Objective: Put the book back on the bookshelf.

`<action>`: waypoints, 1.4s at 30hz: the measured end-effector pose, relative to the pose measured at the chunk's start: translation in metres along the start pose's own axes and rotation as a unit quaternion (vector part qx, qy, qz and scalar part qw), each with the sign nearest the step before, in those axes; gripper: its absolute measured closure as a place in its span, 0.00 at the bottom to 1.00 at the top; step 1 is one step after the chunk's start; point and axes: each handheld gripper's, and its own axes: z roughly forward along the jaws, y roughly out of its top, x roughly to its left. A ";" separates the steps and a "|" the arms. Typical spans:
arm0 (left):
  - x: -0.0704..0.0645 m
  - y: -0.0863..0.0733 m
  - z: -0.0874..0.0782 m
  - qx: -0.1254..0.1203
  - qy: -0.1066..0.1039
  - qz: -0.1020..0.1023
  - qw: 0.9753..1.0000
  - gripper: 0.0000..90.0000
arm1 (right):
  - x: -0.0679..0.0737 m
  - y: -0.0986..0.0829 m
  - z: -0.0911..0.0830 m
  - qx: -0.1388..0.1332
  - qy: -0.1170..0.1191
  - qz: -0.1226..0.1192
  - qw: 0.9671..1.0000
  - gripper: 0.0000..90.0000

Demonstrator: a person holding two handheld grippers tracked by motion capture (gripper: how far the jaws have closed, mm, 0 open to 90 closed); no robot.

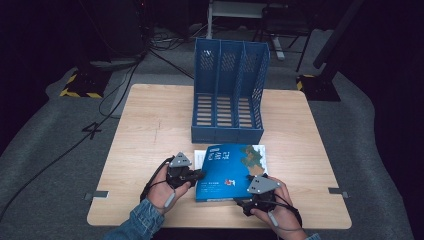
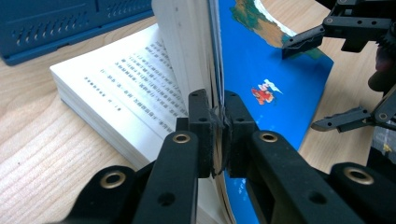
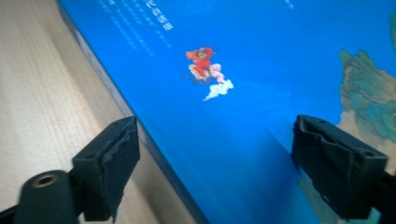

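A blue-covered book [image 1: 230, 171] lies on the wooden table [image 1: 150, 130] in front of a blue file rack [image 1: 229, 90]. My left gripper [image 1: 196, 175] is shut on the book's cover and a sheaf of pages [image 2: 187, 56], lifting them off the open printed page [image 2: 130, 88]. In the left gripper view my left gripper [image 2: 218, 135] pinches that edge, and the right gripper [image 2: 303, 84] stands open beyond the cover [image 2: 261, 84]. My right gripper [image 1: 250, 197] is at the book's near right corner. In the right gripper view my right gripper [image 3: 215, 154] is open over the blue cover [image 3: 224, 93].
The file rack has three upright slots, its open side toward me. Bare table lies left and right of the book. Cables and dark equipment stands lie on the grey floor beyond the far edge.
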 end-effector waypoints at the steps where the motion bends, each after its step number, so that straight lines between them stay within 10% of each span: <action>1: -0.002 0.002 -0.001 -0.001 -0.004 -0.001 1.000 0.95 | 0.001 0.001 -0.001 -0.001 0.005 0.001 1.000 0.19; 16: -0.015 0.041 -0.013 0.006 -0.064 -0.017 0.998 0.97 | 0.015 0.015 0.006 -0.026 0.004 -0.038 0.999 0.00; 22: -0.013 0.046 -0.010 0.009 -0.084 -0.042 0.996 0.97 | 0.018 0.015 0.011 -0.040 -0.032 -0.059 0.997 0.00; 42: -0.013 0.058 0.006 0.013 -0.094 -0.029 0.995 0.97 | 0.020 0.024 0.030 -0.022 -0.109 -0.089 0.990 0.00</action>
